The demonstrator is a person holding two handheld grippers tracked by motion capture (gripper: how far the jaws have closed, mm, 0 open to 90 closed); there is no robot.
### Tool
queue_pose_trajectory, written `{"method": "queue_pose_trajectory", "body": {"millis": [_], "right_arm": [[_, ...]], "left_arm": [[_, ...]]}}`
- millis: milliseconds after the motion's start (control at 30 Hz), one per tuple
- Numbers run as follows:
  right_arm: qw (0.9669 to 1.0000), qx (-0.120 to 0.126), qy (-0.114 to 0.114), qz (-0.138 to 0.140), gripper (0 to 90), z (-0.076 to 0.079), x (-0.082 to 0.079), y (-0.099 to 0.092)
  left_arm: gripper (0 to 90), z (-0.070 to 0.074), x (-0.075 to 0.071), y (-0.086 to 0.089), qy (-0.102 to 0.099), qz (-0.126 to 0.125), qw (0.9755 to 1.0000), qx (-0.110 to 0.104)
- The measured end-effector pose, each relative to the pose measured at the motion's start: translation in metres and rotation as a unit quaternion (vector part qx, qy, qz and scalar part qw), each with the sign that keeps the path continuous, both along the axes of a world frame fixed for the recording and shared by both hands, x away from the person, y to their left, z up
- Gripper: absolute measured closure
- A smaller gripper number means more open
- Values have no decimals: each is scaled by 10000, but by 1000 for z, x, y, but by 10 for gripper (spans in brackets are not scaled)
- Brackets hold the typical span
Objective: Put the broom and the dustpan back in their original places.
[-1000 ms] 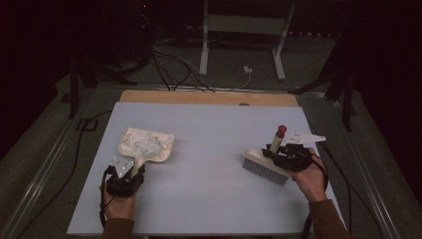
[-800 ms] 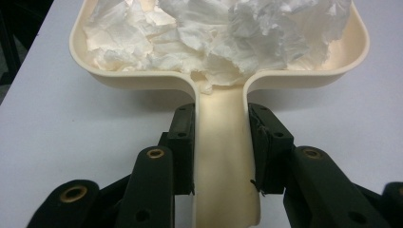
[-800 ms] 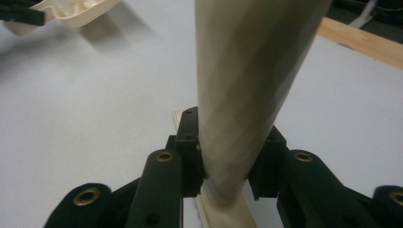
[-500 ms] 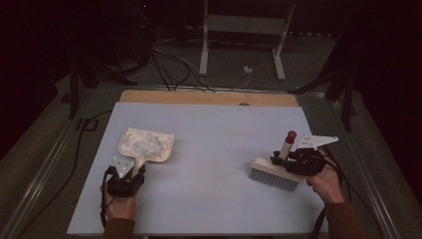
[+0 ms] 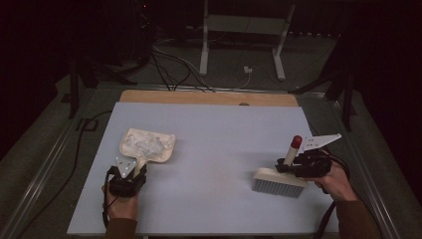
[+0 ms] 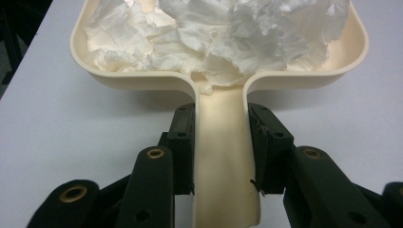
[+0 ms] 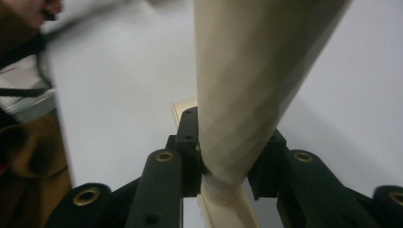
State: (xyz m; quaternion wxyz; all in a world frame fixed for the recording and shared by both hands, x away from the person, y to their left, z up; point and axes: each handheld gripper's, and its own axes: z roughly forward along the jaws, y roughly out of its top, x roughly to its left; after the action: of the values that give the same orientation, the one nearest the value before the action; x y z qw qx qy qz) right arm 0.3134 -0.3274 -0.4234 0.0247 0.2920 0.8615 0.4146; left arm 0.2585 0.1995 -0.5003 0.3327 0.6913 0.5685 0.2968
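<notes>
Dustpan (image 5: 148, 145) sits on the left half of your counter (image 5: 219, 134), its pan full of crumpled paper (image 6: 223, 33) and its handle running back toward you. Your left tool (image 5: 130, 174) is clamped on that handle: in the left gripper view both pads press its sides just behind the point where the pan widens. The pan lies well in from the left edge, with some bare counter between it and that edge and more between it and the far one.

Your right tool (image 5: 286, 167) grips the brush (image 5: 278, 181) by its handle, low down near the head; in the right gripper view the pale shaft rises between the black jaws, held tight. The brush stands bristles-down on the right half of the counter, and its red-tipped handle leans up and away from you. It is near the right edge and fairly near the front one, so room on that side is short.

Between brush and dustpan the counter lies open across the whole middle. A wooden strip (image 5: 209, 97) runs along the far edge. Cables (image 5: 169, 69) and a stand (image 5: 244, 40) lie on the floor beyond it.
</notes>
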Motion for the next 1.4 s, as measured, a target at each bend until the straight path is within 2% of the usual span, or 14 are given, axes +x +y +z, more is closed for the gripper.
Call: {"method": "queue_pose_trajectory", "body": {"millis": [67,267,467,700,767,1000,1167,1400], "right_arm": [[10000,30,0,-59,701,-1,3,2],[9985,-210,-322,-401,673,-6,8,16],[9929,-565,-646,-829,627,-12,14,28],[9858,-896,-914,-1086,582,-20,21,35],[9857,-864,-926,-1109,579,-23,24,34],[9885,-714,-828,-1046,567,-30,34,29],[9880,-790,-730,-1107,550,-36,41,28],[9853,-1003,-703,-1188,526,-42,46,32]], "left_arm": [[666,0,1,-1,7,12,10000,-10],[666,1,2,-2,7,61,10000,-8],[666,1,3,-3,-1,122,9999,-41],[666,0,5,-6,15,126,9999,-33],[666,0,6,-7,17,139,9999,-24],[666,-1,10,-11,50,147,9999,12],[666,-3,14,-14,80,155,9998,21],[666,-5,18,-17,152,217,9996,15]]}}
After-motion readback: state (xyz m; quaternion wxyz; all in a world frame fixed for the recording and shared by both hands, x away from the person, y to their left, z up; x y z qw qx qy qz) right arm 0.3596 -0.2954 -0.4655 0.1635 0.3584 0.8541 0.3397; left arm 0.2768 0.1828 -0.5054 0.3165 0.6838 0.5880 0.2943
